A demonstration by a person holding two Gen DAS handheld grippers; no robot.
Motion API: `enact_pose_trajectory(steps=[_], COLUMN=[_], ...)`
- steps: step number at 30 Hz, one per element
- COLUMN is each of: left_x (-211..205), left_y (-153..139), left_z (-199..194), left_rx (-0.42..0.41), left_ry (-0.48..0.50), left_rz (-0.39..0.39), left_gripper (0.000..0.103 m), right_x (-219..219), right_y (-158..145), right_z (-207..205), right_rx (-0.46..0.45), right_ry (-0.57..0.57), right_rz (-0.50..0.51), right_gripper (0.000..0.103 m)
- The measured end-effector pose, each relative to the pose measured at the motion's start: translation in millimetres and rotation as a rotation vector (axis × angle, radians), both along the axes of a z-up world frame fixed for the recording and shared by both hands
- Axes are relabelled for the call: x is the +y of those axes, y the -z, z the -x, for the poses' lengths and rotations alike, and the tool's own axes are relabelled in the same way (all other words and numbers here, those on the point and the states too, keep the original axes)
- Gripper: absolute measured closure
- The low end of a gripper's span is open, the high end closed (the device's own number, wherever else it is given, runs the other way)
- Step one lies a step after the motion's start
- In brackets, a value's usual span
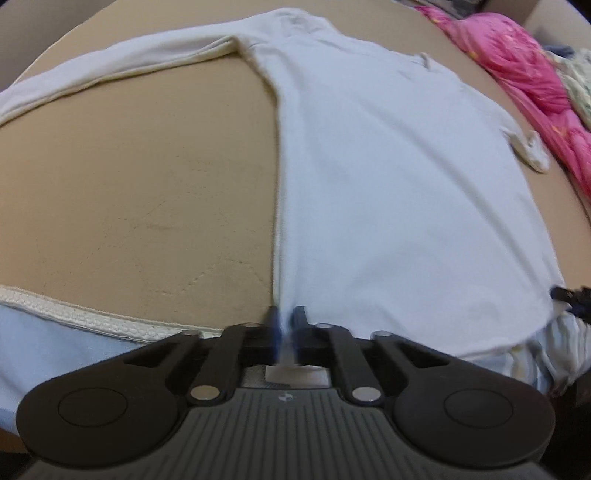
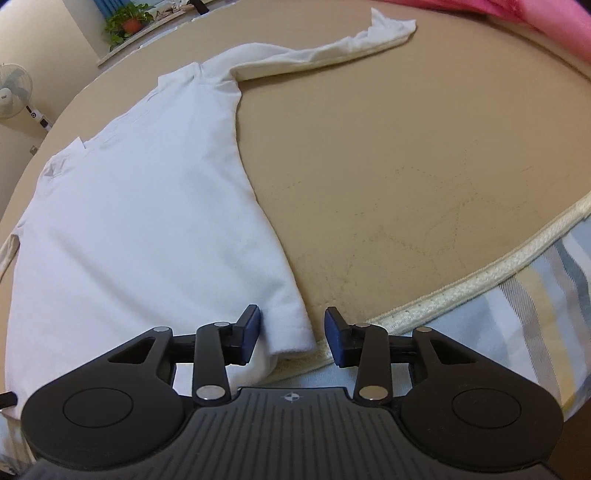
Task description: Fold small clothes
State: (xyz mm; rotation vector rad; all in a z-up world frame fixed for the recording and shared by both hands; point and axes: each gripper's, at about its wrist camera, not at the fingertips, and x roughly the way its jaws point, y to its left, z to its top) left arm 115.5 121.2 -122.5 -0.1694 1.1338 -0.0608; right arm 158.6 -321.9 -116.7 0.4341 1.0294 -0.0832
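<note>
Nearest in the left wrist view, at 6 o'clock, the black two-finger left gripper (image 1: 287,325), jaws clenched on a pinched fold at the hem corner of the white long-sleeved cotton shirt (image 1: 388,177); cloth visibly squeezed between the blue pads. Nearest in the right wrist view, also at 6 o'clock, the black right gripper (image 2: 291,338), jaws parted, the shirt's (image 2: 147,206) other hem corner lying between the blue pads (image 2: 251,332), the left pad just beside the cloth, the right pad clear of it; no pinch there. No brand name or readable writing on either tool, only a small crosshair mark moulded on each grey ribbed body. Spread flat beyond, the shirt on the tan mattress cover (image 1: 129,192), hem at the near edge by the cream piped seam (image 2: 461,284), one sleeve (image 2: 325,51) stretched out toward 1 o'clock in the right view. Below that seam at 4 o'clock, a striped blue, grey and yellow sheet (image 2: 546,288). Farther off, at 2 o'clock in the left view, a crumpled pink patterned cloth (image 1: 524,81). Farthest, at 11 o'clock in the right view, a potted green plant (image 2: 127,20) on a sill, and at 9 o'clock a white standing fan (image 2: 14,88), any label there too small to read.
</note>
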Motion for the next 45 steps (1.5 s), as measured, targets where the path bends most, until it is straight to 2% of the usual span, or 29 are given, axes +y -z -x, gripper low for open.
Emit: enact_pose_trajectory(steps=[1, 2, 3, 5, 7, 9, 10, 12, 14, 16, 18, 21, 22, 26, 28, 29, 31, 32, 36, 40, 42, 45], left_x=[0, 1, 6, 19, 28, 37, 40, 44, 48, 51, 49, 42, 40, 32, 26, 23, 19, 19, 29, 33, 30, 28], left_y=[-4, -7, -13, -28, -43, -42, -36, -25, -22, -25, -25, -18, -14, -1, -1, -3, -8, -12, -31, -41, -39, -28], left_z=[4, 8, 12, 24, 37, 43, 42, 37, 32, 29, 28, 18, 17, 14, 15, 16, 20, 23, 35, 50, 54, 48], left_rx=[-0.015, -0.031, -0.045, -0.089, -0.133, -0.115, -0.079, -0.011, 0.009, -0.001, 0.003, 0.029, 0.039, 0.092, 0.089, 0.079, 0.054, 0.041, -0.018, -0.034, -0.02, 0.042], left_ry=[0.006, 0.008, 0.006, -0.005, -0.014, -0.03, -0.04, -0.061, -0.068, -0.083, -0.089, -0.064, -0.06, -0.061, -0.046, -0.031, -0.019, -0.018, -0.036, -0.049, -0.04, -0.046], left_rz=[-0.012, -0.018, -0.01, 0.034, 0.06, 0.078, 0.078, 0.048, 0.068, 0.105, 0.113, 0.11, 0.102, 0.061, 0.034, 0.019, -0.008, -0.015, 0.029, 0.075, 0.047, -0.026], left_gripper=[0.098, 0.098, 0.098, 0.098, 0.098, 0.097, 0.097, 0.096, 0.095, 0.086, 0.075, 0.075, 0.075, 0.075, 0.086, 0.096, 0.096, 0.096, 0.097, 0.097, 0.097, 0.096], right_x=[2, 4, 6, 10, 7, 4, 6, 10, 1, -19, -35, -41, -36, -20, -14, -12, -9, -9, -27, -53, -55, -42], right_y=[-2, -3, -5, -14, -36, -53, -54, -42, -29, -32, -31, -10, -3, 16, 14, 13, 10, 9, -19, -32, -32, -23], right_z=[1, 2, 4, 9, 23, 38, 45, 50, 48, 52, 54, 50, 47, 39, 40, 40, 41, 41, 63, 83, 85, 78], right_rx=[-0.005, -0.01, -0.018, -0.07, -0.159, -0.208, -0.202, -0.114, -0.054, -0.096, -0.115, -0.038, -0.005, 0.051, 0.049, 0.048, 0.044, 0.032, -0.079, -0.147, -0.135, -0.049], right_ry=[-0.009, -0.022, -0.04, -0.073, -0.063, -0.055, -0.062, -0.071, -0.004, 0.119, 0.19, 0.203, 0.194, 0.157, 0.143, 0.139, 0.129, 0.123, 0.135, 0.222, 0.226, 0.161], right_rz=[0.005, 0.003, -0.005, -0.002, 0.009, 0.004, 0.028, 0.069, 0.04, 0.01, -0.027, -0.167, -0.191, -0.161, -0.132, -0.123, -0.133, -0.16, -0.156, -0.198, -0.187, -0.12], right_gripper=[0.062, 0.072, 0.093, 0.094, 0.094, 0.094, 0.093, 0.081, 0.081, 0.081, 0.079, 0.07, 0.07, 0.07, 0.068, 0.07, 0.091, 0.097, 0.098, 0.099, 0.099, 0.098])
